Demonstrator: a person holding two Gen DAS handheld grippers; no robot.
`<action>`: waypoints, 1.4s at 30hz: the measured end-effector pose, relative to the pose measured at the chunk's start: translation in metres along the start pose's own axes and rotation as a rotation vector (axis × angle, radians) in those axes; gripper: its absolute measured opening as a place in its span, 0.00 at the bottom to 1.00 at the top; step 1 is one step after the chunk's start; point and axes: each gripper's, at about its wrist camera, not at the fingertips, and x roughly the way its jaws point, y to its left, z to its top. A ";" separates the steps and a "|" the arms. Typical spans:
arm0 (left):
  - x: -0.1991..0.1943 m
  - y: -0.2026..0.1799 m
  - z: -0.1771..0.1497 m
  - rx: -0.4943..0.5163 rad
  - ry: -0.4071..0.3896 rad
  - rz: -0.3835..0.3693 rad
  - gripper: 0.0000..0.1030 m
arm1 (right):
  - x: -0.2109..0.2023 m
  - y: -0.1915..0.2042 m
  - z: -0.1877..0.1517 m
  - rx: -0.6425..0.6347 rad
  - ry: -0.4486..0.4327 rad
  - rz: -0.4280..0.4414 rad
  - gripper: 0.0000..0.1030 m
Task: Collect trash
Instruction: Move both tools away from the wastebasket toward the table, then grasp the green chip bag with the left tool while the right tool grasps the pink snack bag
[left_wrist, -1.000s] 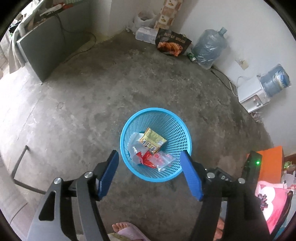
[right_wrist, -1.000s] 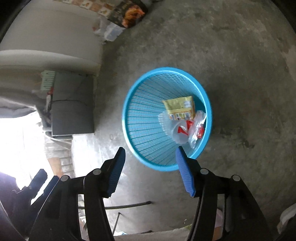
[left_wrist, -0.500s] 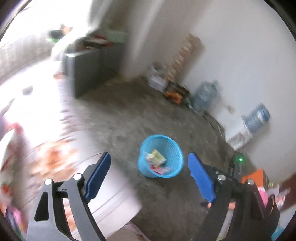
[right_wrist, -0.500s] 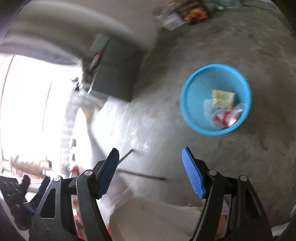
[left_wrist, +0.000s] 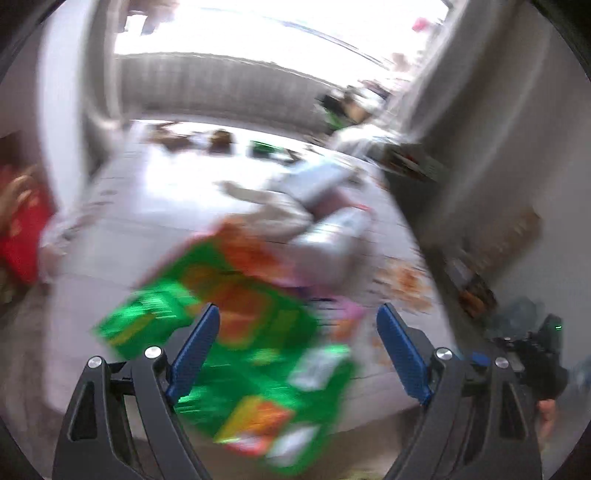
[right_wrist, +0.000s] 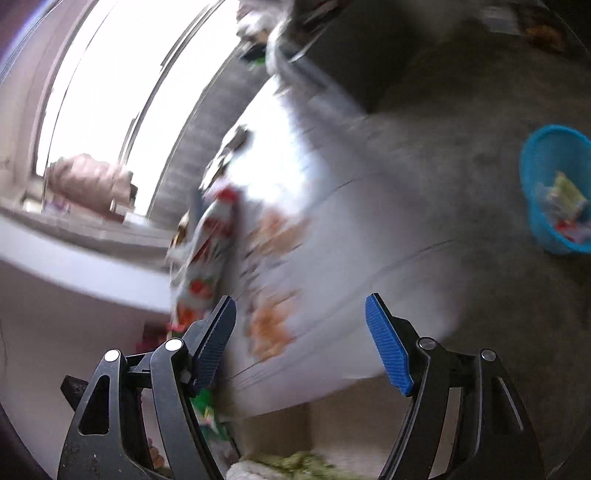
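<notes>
Left gripper (left_wrist: 297, 354) fingers spread – empty, green wrapper (left_wrist: 236, 354) (blurred) beyond

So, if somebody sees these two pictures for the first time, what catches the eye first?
Probably the bright green and orange packet, blurred, which fills the lower middle of the left wrist view, on a white surface beyond the open left gripper. In the right wrist view, the blue basket with wrappers inside stands on the grey floor at the right edge.
</notes>
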 end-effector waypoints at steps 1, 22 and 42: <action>-0.006 0.015 -0.004 -0.017 -0.014 0.017 0.82 | 0.008 0.015 -0.004 -0.034 0.019 0.008 0.67; 0.008 0.128 -0.061 -0.289 0.145 -0.163 0.66 | 0.165 0.205 -0.071 -0.565 0.300 -0.117 0.48; 0.019 0.158 -0.052 -0.385 0.146 -0.219 0.28 | 0.184 0.168 -0.093 -0.344 0.464 -0.029 0.06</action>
